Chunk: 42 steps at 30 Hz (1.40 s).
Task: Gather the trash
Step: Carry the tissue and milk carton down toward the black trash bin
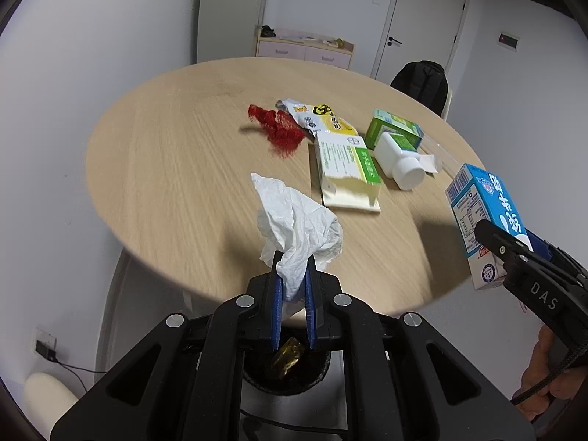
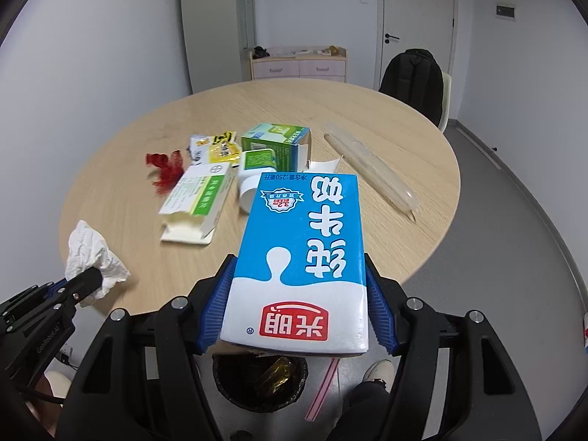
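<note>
Black bin sits on the floor below the table's near edge — directly beneath both grippers. Left gripper pinches a crumpled tissue; right gripper clamps a milk carton, long axis pointing away.

A crumpled white tissue hangs above the near edge of a round wooden bench, pinched at its lower end. To its right, a blue and white milk carton is held tilted, its printing upside down. On the bench lie a red shredded wrapper, a yellow and white sachet, a torn-open flat white and green box, a green box, a white bottle on its side and a long clear wrapper. Below, a black bin holds a gold wrapper.
</note>
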Tool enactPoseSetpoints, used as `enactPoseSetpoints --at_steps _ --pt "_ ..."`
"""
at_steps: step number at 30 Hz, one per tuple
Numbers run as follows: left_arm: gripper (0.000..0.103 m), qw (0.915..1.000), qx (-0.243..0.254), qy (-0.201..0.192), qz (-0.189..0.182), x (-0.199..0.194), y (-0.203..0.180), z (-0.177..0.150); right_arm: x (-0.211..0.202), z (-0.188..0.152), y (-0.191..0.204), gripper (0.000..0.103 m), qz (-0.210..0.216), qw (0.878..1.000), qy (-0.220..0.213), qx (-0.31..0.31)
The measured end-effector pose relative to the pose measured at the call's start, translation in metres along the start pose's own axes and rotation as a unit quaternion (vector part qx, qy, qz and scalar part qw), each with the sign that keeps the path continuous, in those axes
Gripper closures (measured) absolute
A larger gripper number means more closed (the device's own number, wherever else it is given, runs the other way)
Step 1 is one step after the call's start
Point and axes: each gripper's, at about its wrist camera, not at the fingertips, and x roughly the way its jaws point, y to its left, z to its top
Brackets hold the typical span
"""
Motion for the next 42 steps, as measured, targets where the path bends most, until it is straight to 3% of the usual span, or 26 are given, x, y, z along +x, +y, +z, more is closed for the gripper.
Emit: enactPoseSetpoints --at_steps 10,23,33,42 --pt "0.094 1.0000 -0.006 -0.003 -0.001 -0.032 0.009 -0.046 -0.042 -0.039 0.016 0.041 0.010 1.000 -0.024 -0.013" --pt "0.093 0.9999 -0.003 0.004 0.010 -0.044 0.013 -0.105 -0.070 -0.103 0.029 0.041 0.023 0.999 -0.026 -0.030" --pt "0.093 0.9996 0.002 0.024 0.017 -0.023 0.011 -0.133 -0.056 -0.135 0.031 0.041 0.025 0.999 -0.005 -0.030" --pt "0.093 0.9990 0.001 0.040 0.018 0.017 0.015 -0.154 -0.015 -0.160 0.030 0.041 0.020 0.999 0.021 -0.030"
